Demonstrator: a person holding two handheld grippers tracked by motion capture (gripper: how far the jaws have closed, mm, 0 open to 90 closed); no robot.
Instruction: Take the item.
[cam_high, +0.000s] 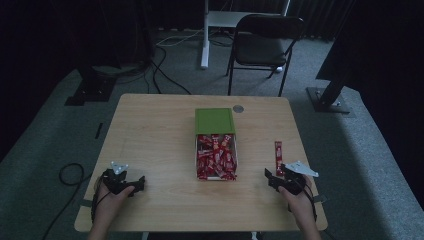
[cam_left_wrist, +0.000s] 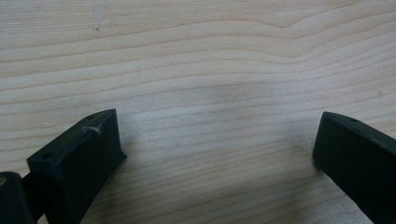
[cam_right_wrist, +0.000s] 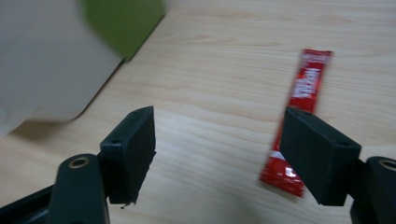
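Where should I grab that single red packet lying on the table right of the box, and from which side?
Grip the red packet across its narrow width, near the middle, coming straight down from above. It lies flat on the table, long and thin, pointing away from the person, so the long edges offer the shortest span. The right gripper, jaws open, sits just at its near end.

Left gripper (cam_left_wrist: 215, 154), seen along its own two black jaws above a light wooden tabletop (cam_left_wrist: 205, 60). The jaws stand wide apart, one at the lower left of the tabletop, one at its lower right, with bare wood grain between them. A soft shadow lies on the tabletop just beyond the gap. The left jaw's top edge carries a small pale chip.
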